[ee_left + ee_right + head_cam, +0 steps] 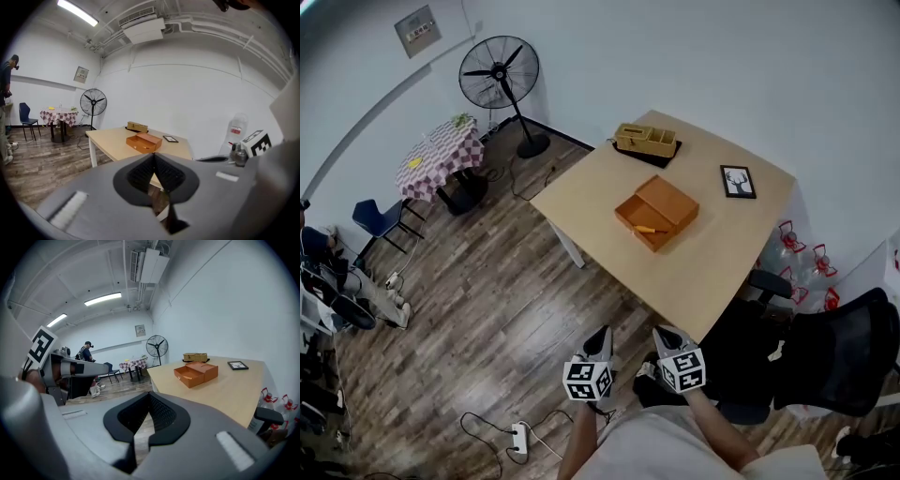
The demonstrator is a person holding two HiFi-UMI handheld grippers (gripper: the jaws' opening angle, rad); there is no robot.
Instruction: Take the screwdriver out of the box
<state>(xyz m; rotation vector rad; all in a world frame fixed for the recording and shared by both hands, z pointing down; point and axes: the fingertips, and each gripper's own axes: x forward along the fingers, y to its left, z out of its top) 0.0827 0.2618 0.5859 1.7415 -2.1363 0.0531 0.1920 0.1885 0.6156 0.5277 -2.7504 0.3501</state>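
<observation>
While the grey left gripper (599, 337) and grey right gripper (666, 336) are held side by side over the dark wooden floor (506, 319), jaws pressed together on nothing, a light wooden table (712, 244) is seen just ahead. Farther ahead on it, a yellow-orange screwdriver (645, 229) is seen lying inside the open orange box (668, 199).

Light: bright, even, from ceiling tubes (103, 299) high beyond the table (600, 197) | Shadows: faint, beneath the table | Glare: pale sheen on floor (511, 323) beside the table | Edges: fisheye bending, dark corners | Focus: soft foreground
</observation>
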